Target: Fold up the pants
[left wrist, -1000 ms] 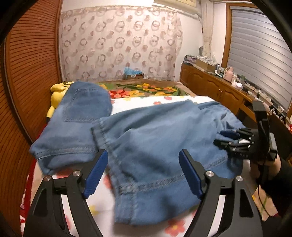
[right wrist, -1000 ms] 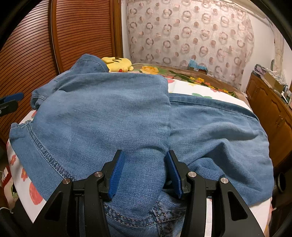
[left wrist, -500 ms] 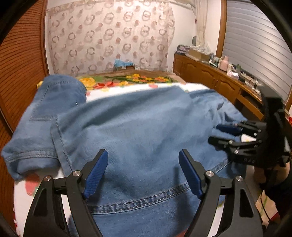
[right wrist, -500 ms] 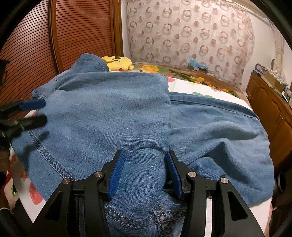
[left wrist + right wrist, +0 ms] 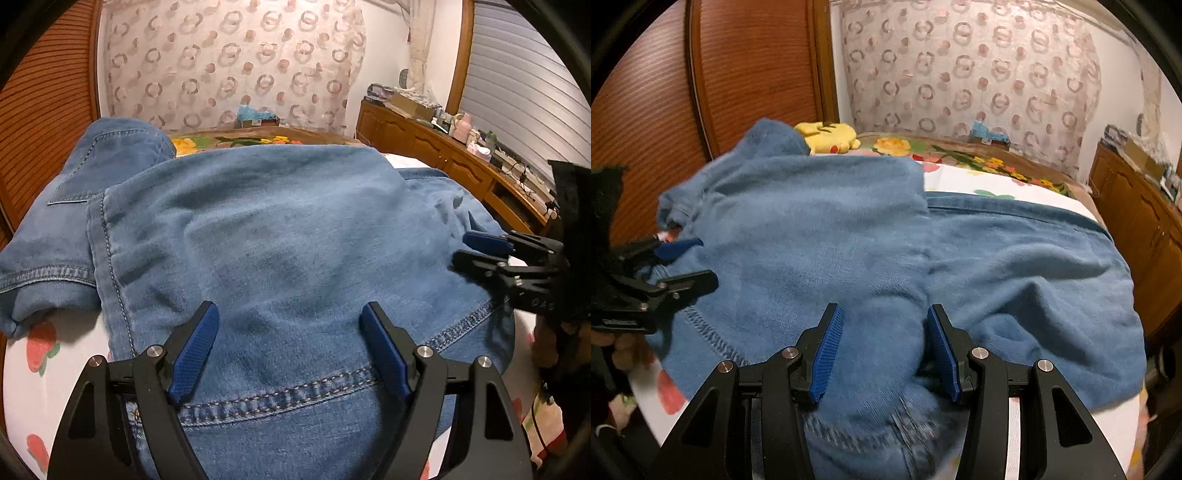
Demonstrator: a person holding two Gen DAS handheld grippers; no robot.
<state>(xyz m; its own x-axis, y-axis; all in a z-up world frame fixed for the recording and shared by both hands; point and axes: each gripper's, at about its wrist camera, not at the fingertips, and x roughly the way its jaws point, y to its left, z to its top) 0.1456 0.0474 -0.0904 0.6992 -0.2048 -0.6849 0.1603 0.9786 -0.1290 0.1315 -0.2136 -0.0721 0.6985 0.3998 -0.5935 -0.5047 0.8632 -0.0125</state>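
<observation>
Left wrist view: the left hand-held gripper point(image 5: 288, 332) hovered over the blue denim pants point(image 5: 280, 236) with its 2 blue-padded fingers point(image 5: 192, 354) spread wide, the cloth lying beneath them and nothing clamped. The pants lay folded over on the bed point(image 5: 55, 343), whose white sheet bore red flower prints; a stitched hem ran across the near edge, and a second layer with a pocket lay at far left. At right, the right hand-held gripper point(image 5: 469, 249) reached in low against the denim.

Right wrist view: the right hand-held gripper point(image 5: 884, 343) stood about half open, a raised bunch of denim lying between its pads point(image 5: 827, 354); whether the pads pressed on the cloth could not be told. A yellow plush toy point(image 5: 827, 136) lay at the far side of the bed, just behind the pants. A patterned curtain point(image 5: 960, 74) hung at the far wall, and a wooden cabinet point(image 5: 1137, 218) stood at right.
</observation>
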